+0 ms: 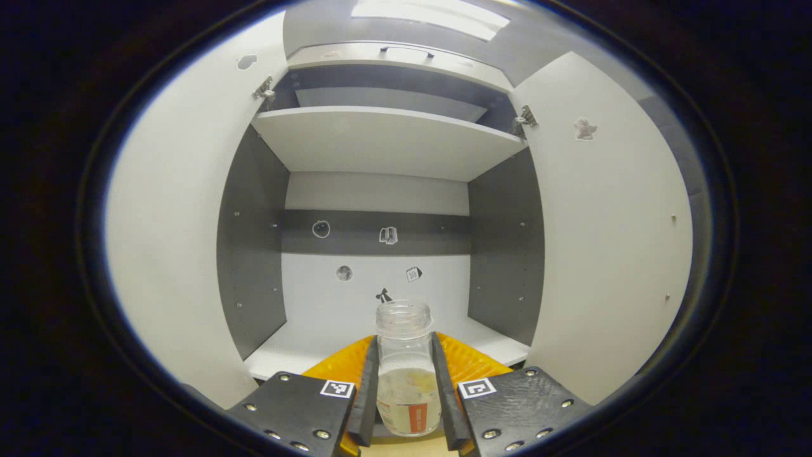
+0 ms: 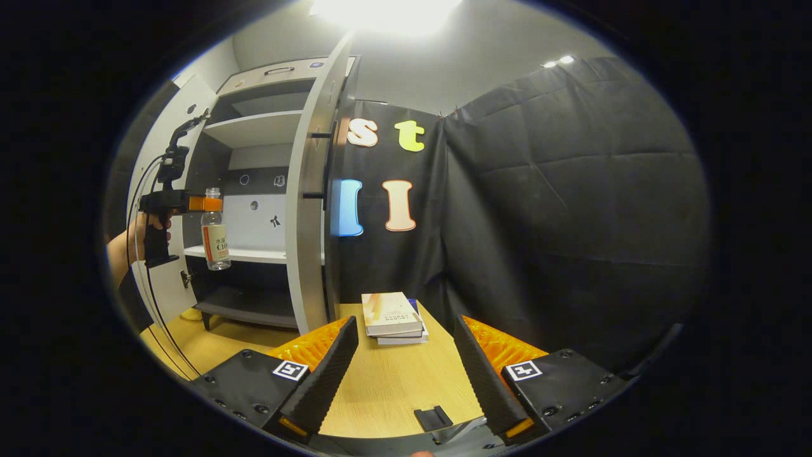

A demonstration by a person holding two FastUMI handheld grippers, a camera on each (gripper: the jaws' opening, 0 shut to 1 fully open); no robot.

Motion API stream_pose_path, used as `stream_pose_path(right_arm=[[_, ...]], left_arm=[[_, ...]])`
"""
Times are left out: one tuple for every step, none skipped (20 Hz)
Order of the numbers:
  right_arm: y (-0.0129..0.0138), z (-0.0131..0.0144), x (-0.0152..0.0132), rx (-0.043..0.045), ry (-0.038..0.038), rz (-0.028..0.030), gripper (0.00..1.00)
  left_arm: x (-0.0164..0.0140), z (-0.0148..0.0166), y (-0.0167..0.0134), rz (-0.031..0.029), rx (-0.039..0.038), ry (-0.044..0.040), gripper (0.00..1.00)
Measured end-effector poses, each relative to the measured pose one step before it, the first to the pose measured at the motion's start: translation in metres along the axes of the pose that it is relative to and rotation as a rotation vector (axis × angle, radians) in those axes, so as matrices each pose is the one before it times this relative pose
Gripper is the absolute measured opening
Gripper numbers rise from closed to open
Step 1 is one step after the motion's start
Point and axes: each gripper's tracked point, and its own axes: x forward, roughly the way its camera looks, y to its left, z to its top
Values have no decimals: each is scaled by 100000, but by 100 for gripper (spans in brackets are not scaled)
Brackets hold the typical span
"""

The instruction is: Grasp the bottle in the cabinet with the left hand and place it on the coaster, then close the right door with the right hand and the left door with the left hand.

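Item: bottle (image 1: 408, 368). Clear, uncapped, a little liquid at the bottom, orange-marked label. Clamped upright between the fingers of the left gripper (image 1: 406, 393), one finger pressing each side below the neck. In the right gripper view it hangs just in front of the front edge of the cabinet's middle shelf (image 2: 254, 254), clear of it, base unsupported.

Item: cabinet (image 1: 380, 143). Both doors wide open: left door (image 1: 177, 241), right door (image 1: 609, 241). Stickers on the back panel.

Item: right gripper (image 2: 406, 374). Fingers wide apart, holding nothing, low over the surface (image 2: 393, 381), facing the booth wall.

Item: books (image 2: 391, 316). A small stack at the far edge of the surface, beside the right door's outer face.

Item: coaster. A yellowish patch low at the left of the right gripper view, beside the cabinet base, may be it; too small to be sure.

Step in hand, judged: carrying the bottle out to the coaster. Keep the neck vertical, since it is uncapped. Draw straight back between the doors before lowering. Set the base flat and centred, and spread the fingers only once the weight rests on the coaster. Doors not yet closed.
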Motion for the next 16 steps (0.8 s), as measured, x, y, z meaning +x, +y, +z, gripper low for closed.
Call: stream_pose_path(right_arm=[[-59,-89,-208,-55,236,900,97],[-44,-198,-136,139,157,942,97],[17,-21,-136,58,224,852,97],[-1,-143,-100,-64,69,782,97],[48,-96,-118,-209,-24,825,97],[70,-154,-18,-363,108,848,97],[91,-138,-129,-397,209,831,97],[137,-194,-106,-303,313,918,97],[170,-119,-87,-341,328,1037,97],[132,-111,-159,-524,62,867,97],[130,7,-154,-580,-110,634,97],[299,-114,-43,-347,344,922,97],[195,-173,-143,-214,201,686,97],[130,-137,-140,-188,178,553,97],[154,-225,-84,-98,280,291,97],[87,-316,-104,28,498,224,98]], left_arm=[[-927,-307,-315,-218,-36,-452,45],[-911,-268,-221,291,-201,-922,45],[-885,-361,-152,140,-411,-648,45],[-825,-337,-288,-237,-317,-675,45],[-593,-535,-304,-223,-47,-38,45],[-667,-550,-244,-236,153,455,45],[-659,-860,-186,-120,329,697,45],[-585,-805,-227,-130,173,869,45],[-641,-1038,-226,-117,-13,856,45],[-523,-777,-269,-376,-212,705,45],[-681,-938,-308,-552,-340,332,45],[-540,-715,-236,-371,-303,434,45],[-470,-890,-132,-319,-44,402,45],[-440,-954,-173,-139,237,1392,45],[-385,-1070,-177,-226,56,1618,45],[-408,-980,-171,-106,-482,1578,45]])
